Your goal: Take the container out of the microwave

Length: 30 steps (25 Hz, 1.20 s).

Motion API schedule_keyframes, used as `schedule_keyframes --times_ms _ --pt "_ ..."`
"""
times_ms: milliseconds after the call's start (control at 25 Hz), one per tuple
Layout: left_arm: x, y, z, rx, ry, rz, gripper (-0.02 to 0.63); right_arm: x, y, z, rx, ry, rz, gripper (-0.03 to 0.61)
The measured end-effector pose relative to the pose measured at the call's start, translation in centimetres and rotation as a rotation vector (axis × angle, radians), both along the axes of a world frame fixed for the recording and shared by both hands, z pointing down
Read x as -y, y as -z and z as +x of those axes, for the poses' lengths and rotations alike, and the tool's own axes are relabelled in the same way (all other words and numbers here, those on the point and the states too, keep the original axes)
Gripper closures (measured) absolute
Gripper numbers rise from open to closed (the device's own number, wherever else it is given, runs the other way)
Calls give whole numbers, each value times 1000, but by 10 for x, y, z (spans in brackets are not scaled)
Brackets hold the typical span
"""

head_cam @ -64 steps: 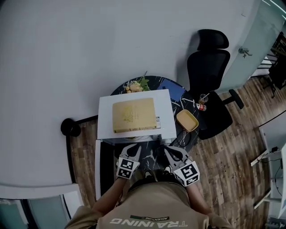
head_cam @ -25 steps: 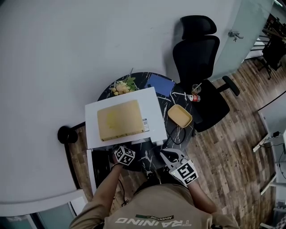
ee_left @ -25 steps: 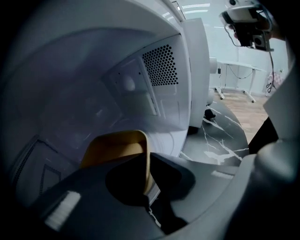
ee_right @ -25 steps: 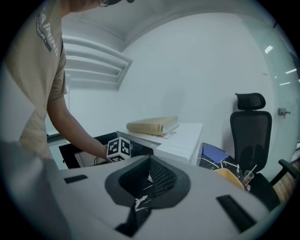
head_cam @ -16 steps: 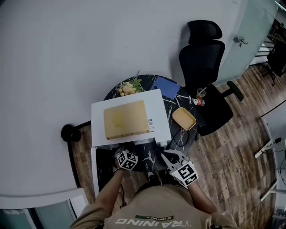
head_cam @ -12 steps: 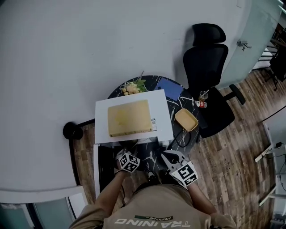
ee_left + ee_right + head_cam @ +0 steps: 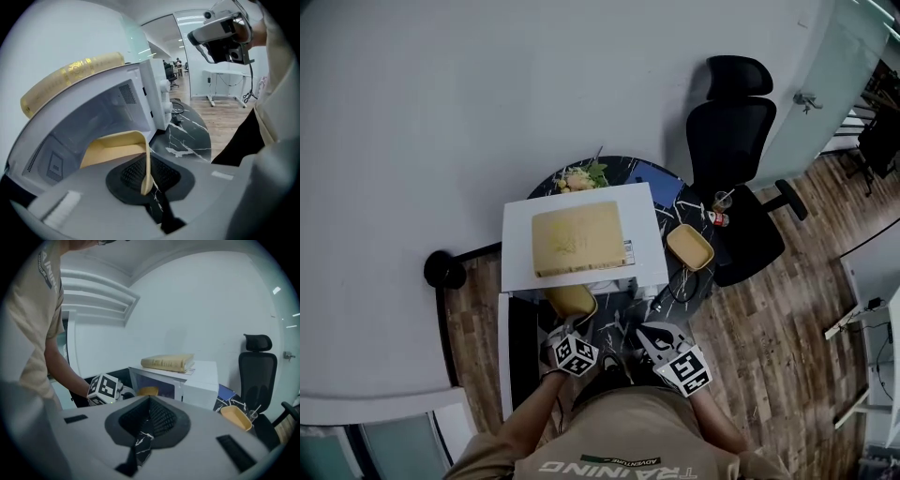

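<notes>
The yellow container (image 7: 571, 300) shows just outside the front opening of the white microwave (image 7: 643, 246), above the dark marble table. My left gripper (image 7: 565, 330) is shut on the container's near rim. In the left gripper view the thin yellow wall (image 7: 146, 164) stands pinched between the jaws, and the container (image 7: 110, 150) reaches back toward the microwave cavity (image 7: 89, 119). My right gripper (image 7: 656, 335) hovers to the right over the table edge, jaws together and holding nothing. From the right gripper view I see the container (image 7: 148, 391) in the microwave opening.
A yellow book (image 7: 576, 240) lies on the microwave top. A second yellow container (image 7: 691, 247) sits on the table's right side, with a cable (image 7: 675, 284) beside it. The microwave door (image 7: 503, 352) hangs open at the left. A black office chair (image 7: 741, 169) stands behind.
My left gripper has drawn back toward me with the yellow container, which now shows outside the microwave front. The right gripper stayed at the table edge.
</notes>
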<state>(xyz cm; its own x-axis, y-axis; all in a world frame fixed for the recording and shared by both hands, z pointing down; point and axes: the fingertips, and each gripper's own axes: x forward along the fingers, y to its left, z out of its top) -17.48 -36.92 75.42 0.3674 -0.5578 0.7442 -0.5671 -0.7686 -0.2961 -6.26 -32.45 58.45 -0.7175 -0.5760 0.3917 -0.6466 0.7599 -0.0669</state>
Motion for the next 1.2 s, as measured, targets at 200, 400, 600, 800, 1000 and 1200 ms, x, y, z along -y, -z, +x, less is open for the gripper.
schedule_keyframes --times_ms 200,400,600,800,1000,1200 --pt "-9 -1 3 8 -63 35 584 -17 -9 -10 1 -20 -21 571" --pt "-31 2 11 5 -44 38 584 -30 -14 -9 -6 23 -21 571" --pt "-53 11 19 18 8 37 584 -33 1 6 9 65 44 571" --pt "-80 29 38 23 88 57 584 -58 9 32 44 101 39 571" --pt "-118 37 68 7 154 50 584 -92 2 58 44 169 19 571" --pt "-159 45 95 17 181 51 584 -123 -8 76 97 208 20 571"
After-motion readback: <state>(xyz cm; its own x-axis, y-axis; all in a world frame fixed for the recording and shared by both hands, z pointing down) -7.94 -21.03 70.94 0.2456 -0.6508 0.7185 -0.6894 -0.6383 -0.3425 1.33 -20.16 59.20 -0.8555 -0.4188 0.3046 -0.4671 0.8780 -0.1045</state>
